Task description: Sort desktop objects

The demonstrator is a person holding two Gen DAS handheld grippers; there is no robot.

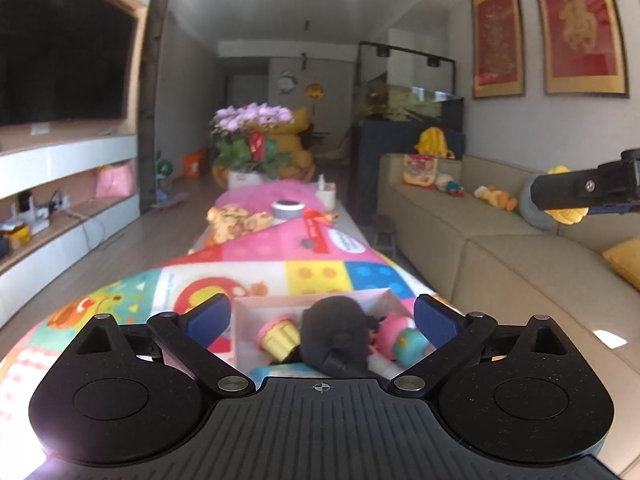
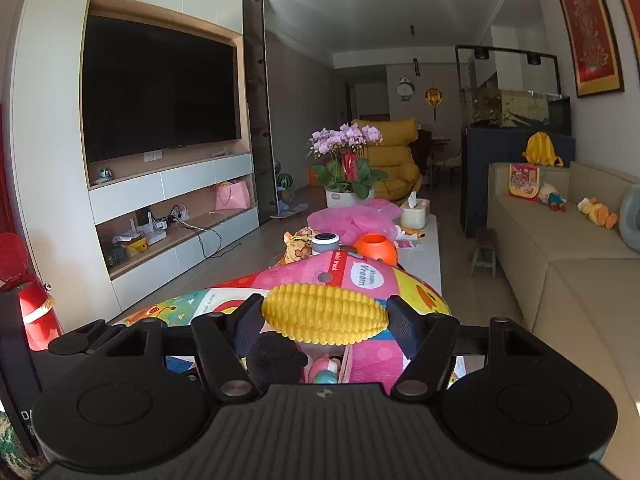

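My left gripper is open and empty, held low over a white box on a colourful play mat. The box holds a black plush toy, a pink and yellow toy cupcake and a pink and teal toy. My right gripper is shut on a yellow toy corn cob, held above the same box; the black plush shows below it. The right gripper with the corn also shows at the right edge of the left wrist view.
Farther along the table are an orange round toy, a grey-white speaker, a pink cloth, a tissue box and a flower pot. A beige sofa runs along the right; a TV unit stands left.
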